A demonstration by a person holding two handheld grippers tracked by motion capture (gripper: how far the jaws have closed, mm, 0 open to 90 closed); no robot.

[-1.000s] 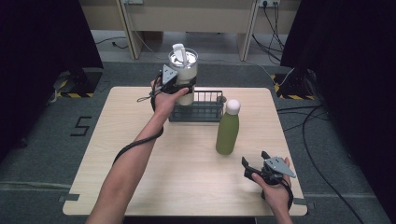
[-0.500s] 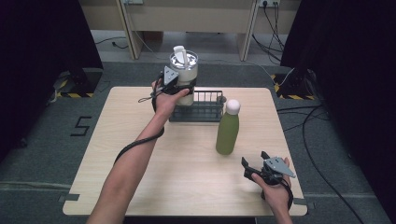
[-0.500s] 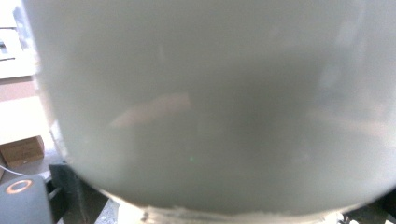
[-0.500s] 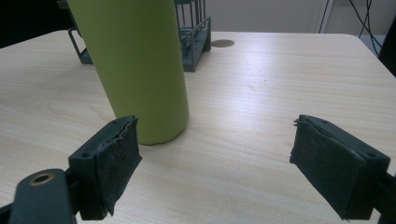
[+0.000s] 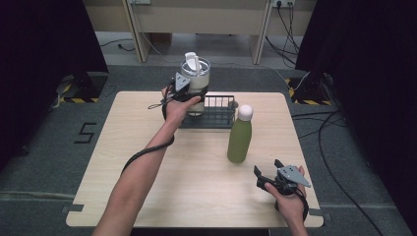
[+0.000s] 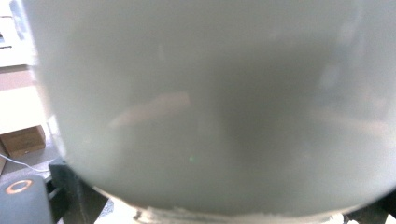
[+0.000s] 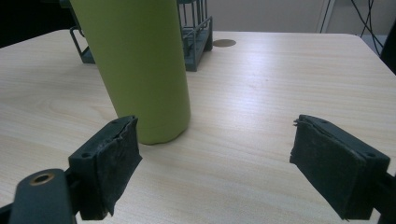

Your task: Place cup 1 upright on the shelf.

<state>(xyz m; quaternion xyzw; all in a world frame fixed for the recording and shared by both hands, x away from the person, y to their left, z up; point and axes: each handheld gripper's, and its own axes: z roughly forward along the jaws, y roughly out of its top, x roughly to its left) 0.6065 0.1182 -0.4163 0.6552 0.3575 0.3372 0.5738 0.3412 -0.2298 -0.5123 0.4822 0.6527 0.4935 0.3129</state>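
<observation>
My left gripper point(image 5: 193, 96) is shut on a large pale tumbler point(image 5: 198, 77) with a lid and straw, held upright at the left end of the dark wire rack point(image 5: 219, 114). Whether its base rests in the rack I cannot tell. In the left gripper view the tumbler's wall point(image 6: 210, 107) sits very close. A green bottle point(image 5: 239, 139) with a white cap stands on the table in front of the rack. My right gripper point(image 5: 263, 180) stays open low over the table's front right, and its jaws point(image 7: 215, 158) face the green bottle point(image 7: 135, 60) without touching it.
The light wooden table point(image 5: 147, 152) has a small round hole behind the bottle point(image 7: 223, 43). The rack point(image 7: 194, 42) stands behind the bottle. Beyond the table's far edge are desk legs and cables on the floor point(image 5: 290, 29).
My left gripper has brought the tumbler slightly lower and to the right, toward the rack. The right gripper and the green bottle have stayed put.
</observation>
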